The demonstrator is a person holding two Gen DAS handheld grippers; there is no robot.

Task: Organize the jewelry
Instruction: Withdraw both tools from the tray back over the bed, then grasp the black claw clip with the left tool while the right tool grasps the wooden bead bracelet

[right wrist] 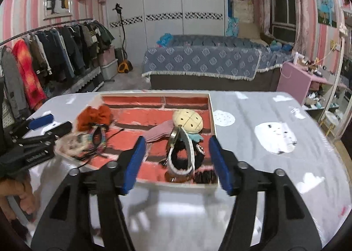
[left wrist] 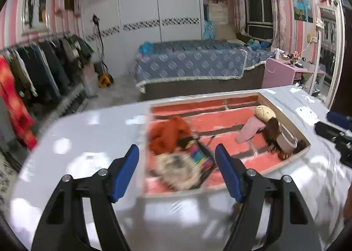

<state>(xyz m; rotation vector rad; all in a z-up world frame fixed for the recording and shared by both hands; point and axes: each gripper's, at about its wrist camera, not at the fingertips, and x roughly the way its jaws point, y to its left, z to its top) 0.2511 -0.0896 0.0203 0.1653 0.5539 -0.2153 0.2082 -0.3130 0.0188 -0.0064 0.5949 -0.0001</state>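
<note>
A shallow tray (right wrist: 213, 119) with a white rim and a red brick-pattern floor lies on the bench (right wrist: 264, 163), which is covered in a grey cloth with white cloud prints. The tray's long sides run across the bench, its near rim close to the bench's front edge.

The left gripper (left wrist: 177, 171) hovers above the tray's near left corner with its jaws spread wide and nothing between the blue pads. Below it, blurred, lie an orange bow (left wrist: 169, 134), a pale fluffy scrunchie (left wrist: 176, 169) and a rainbow-striped headband (left wrist: 201, 156), all bunched at the tray's left end. The headband's arc runs from the near rim back toward the bow.

The right gripper (right wrist: 177, 163) hovers over the near right corner of the tray, jaws also spread and empty. Just beyond the pads a cluster of hair ties (right wrist: 182, 158) stands on edge against the right rim: a black furry one, a white braided one and a metallic ring, their loops upright and facing roughly left-right. Behind them sits a cream plush head (right wrist: 187, 120) with a pink ribbed piece (right wrist: 158, 132) reaching from it toward the tray's middle.

A hand (right wrist: 13, 196) grips the left tool's handle at the bench's left front edge.
</note>
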